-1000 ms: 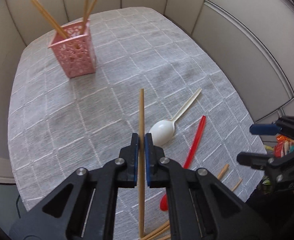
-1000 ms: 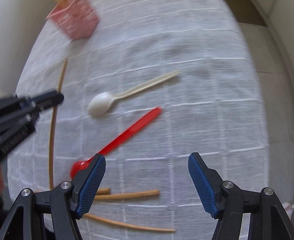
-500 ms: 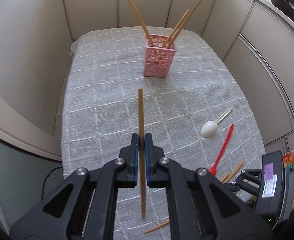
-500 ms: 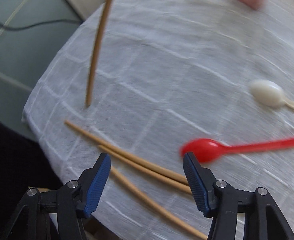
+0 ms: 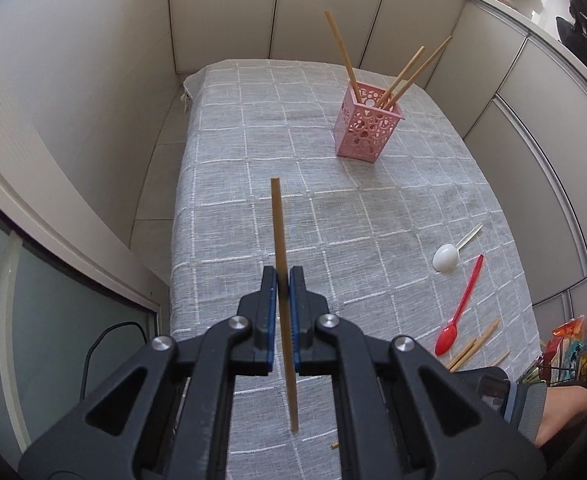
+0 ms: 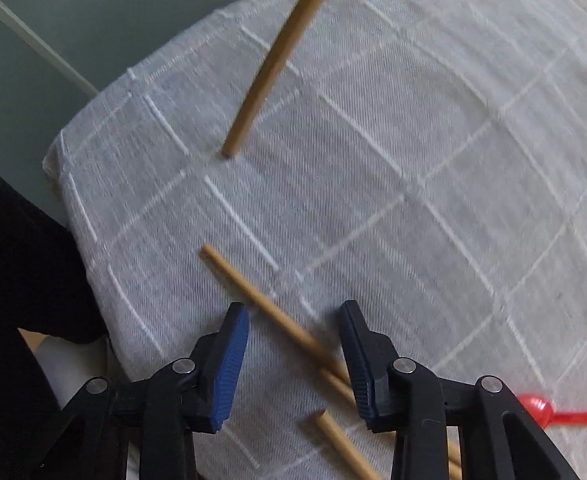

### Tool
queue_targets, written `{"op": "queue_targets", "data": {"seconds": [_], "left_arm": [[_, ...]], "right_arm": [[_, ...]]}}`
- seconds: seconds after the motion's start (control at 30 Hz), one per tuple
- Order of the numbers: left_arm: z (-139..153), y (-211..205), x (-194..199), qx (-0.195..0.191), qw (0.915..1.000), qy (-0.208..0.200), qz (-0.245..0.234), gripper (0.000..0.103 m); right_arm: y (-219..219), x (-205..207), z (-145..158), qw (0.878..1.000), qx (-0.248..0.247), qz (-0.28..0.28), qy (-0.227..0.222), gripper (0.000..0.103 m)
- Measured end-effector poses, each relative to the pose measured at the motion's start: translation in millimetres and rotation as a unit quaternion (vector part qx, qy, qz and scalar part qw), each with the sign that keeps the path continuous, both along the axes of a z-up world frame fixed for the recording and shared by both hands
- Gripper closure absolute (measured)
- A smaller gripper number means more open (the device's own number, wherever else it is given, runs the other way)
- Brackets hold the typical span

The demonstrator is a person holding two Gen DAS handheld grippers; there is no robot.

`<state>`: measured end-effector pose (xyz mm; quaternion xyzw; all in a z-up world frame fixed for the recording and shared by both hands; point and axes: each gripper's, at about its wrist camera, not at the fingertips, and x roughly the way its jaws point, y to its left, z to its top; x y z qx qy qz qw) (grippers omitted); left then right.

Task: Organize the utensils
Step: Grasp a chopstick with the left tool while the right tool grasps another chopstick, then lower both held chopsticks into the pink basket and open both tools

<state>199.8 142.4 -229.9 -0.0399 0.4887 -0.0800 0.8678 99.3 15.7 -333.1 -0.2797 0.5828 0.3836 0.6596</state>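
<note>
1. A table is covered by a grey tablecloth (image 5: 333, 216) with a white grid pattern; it fills the middle of the left wrist view and nearly all of the right wrist view.
2. The table is enclosed by beige wall panels (image 5: 221, 12) along the top and right of the left wrist view, and a pale floor strip is seen at the left.
3. A black cable (image 5: 105, 340) is seen on the dark floor at lower left.
4. A pink perforated holder (image 5: 367, 130) stands upright in the upper right, with three chopsticks (image 5: 403, 74) leaning in it.
5. The left gripper (image 5: 282, 280) is closed on a single chopstick (image 5: 279, 232), held near its middle at the frame's centre.
6. A white spoon (image 5: 447, 256) and a red spoon (image 5: 459, 310) lie at the right, just beside each other.
7. Loose chopsticks (image 5: 475, 344) lie at lower right, near the red spoon's bowl.
8. The right gripper (image 6: 295, 354) is held wide apart low in its view, above a loose chopstick (image 6: 265, 302) on the cloth; nothing is gripped.
9. Colourful packets (image 5: 573, 344) are seen at the far right edge.
</note>
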Motion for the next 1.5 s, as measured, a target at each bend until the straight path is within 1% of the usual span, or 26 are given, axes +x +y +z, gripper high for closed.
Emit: {"op": "queue_targets", "data": {"seconds": [0.17, 0.2, 0.6, 0.87, 1.0, 1.17, 1.3, 1.4, 1.47, 1.5], "left_arm": [[-2, 7, 0, -0.008, 0.9999, 0.002, 0.008, 0.096], [-2, 8, 0, -0.01, 0.9999, 0.002, 0.009, 0.096], [-6, 2, 6, -0.006, 0.9999, 0.003, 0.01, 0.096], [-7, -4, 10, -0.003, 1.0, 0.006, 0.006, 0.096], [-7, -5, 12, -0.004, 0.9999, 0.005, 0.008, 0.096], [-2, -5, 12, -0.008, 0.9998, -0.007, 0.015, 0.096], [7, -7, 13, -0.009, 0.9994, -0.024, 0.021, 0.096], [13, -12, 14, -0.01, 0.999, -0.036, 0.025, 0.096], [19, -15, 15, -0.009, 0.9986, -0.046, 0.026, 0.096], [22, -18, 15, -0.008, 0.9983, -0.051, 0.027, 0.096]], "right_arm": [[3, 11, 0, 1.0, 0.004, -0.007, -0.019, 0.086], [3, 14, 0, 1.0, 0.006, -0.009, -0.02, 0.088], [-7, 68, 4, 0.998, 0.046, -0.025, -0.033, 0.096], [-36, 112, 10, 0.995, 0.053, -0.06, -0.052, 0.097], [-51, 131, 19, 0.992, 0.063, -0.085, -0.065, 0.098], [-73, 152, 43, 0.986, 0.079, -0.116, -0.088, 0.098], [-87, 148, 65, 0.979, 0.098, -0.141, -0.111, 0.099], [-89, 126, 84, 0.972, 0.117, -0.157, -0.134, 0.099], [-97, 119, 99, 0.965, 0.131, -0.17, -0.148, 0.099], [-92, 108, 101, 0.962, 0.138, -0.175, -0.155, 0.099]]}}
